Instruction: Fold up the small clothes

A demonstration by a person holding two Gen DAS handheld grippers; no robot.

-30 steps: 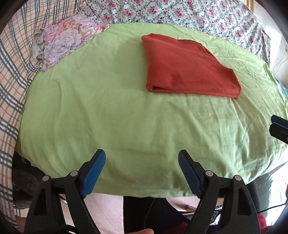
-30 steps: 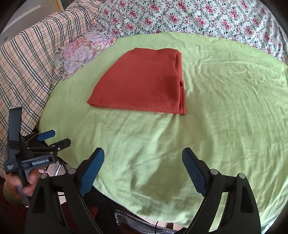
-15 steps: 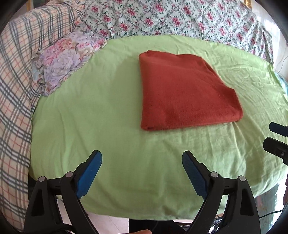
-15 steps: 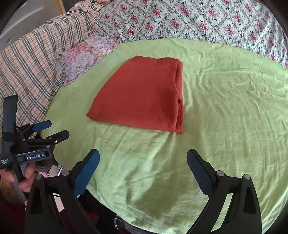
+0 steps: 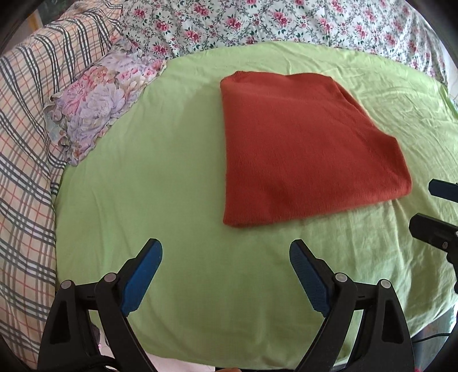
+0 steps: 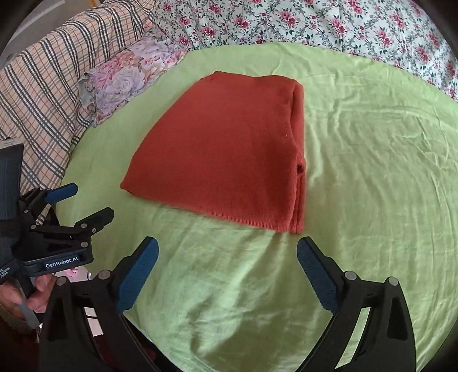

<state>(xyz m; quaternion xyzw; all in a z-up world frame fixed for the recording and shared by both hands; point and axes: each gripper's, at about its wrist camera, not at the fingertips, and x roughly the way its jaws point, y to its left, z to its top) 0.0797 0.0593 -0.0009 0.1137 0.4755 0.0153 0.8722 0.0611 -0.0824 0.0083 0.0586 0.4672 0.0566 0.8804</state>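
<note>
Just ahead of hand-held gripper (image 5: pixel 226 257), folded garment (image 5: pixel 303 148)

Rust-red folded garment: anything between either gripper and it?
Nothing visible. Only bare green sheet lies between the open left gripper and the rust-red folded garment, and likewise ahead of the open right gripper. The floral pillow sits off to the side, apart from the garment.

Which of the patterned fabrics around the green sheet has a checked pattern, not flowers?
The plaid fabric at the left edge: crossing dark and orange lines. The ruffled lilac piece and the far rose-print spread both show flowers.
</note>
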